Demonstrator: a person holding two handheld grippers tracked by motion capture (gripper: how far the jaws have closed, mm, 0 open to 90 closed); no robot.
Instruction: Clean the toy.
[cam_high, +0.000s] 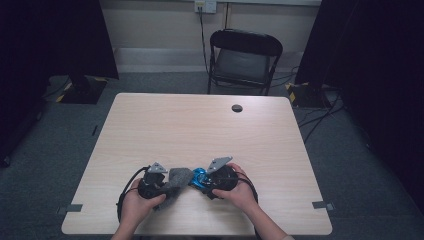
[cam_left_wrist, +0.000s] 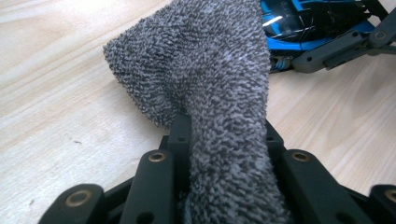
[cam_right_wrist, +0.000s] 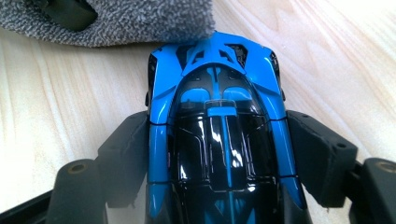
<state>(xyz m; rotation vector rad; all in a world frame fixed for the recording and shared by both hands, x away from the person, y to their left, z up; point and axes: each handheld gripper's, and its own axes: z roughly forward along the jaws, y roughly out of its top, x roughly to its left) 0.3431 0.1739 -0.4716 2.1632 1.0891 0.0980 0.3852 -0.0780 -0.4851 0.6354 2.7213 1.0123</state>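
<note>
1. Where the high view is consulted, both hands sit at the near edge of the table (cam_high: 200, 125), with the left gripper (cam_high: 159, 184) and right gripper (cam_high: 207, 184) pointing toward each other and the grey cloth (cam_high: 176, 182) and blue toy car (cam_high: 199, 177) between them.
2. The left gripper view adds detail: the jaws are closed on the grey cloth (cam_left_wrist: 219, 102), which rises between them and folds forward; beyond its far edge lies the blue toy car (cam_left_wrist: 303, 23), with linkage of the right gripper (cam_left_wrist: 345, 44) beside it.
3. The right gripper view shows the jaws pressed against both flanks of the blue toy car (cam_right_wrist: 219, 140), gripping it lengthwise.
4. Ahead of the right gripper's jaws, the car's far end touches the grey cloth (cam_right_wrist: 140, 21).
5. Containers: none visible.
</note>
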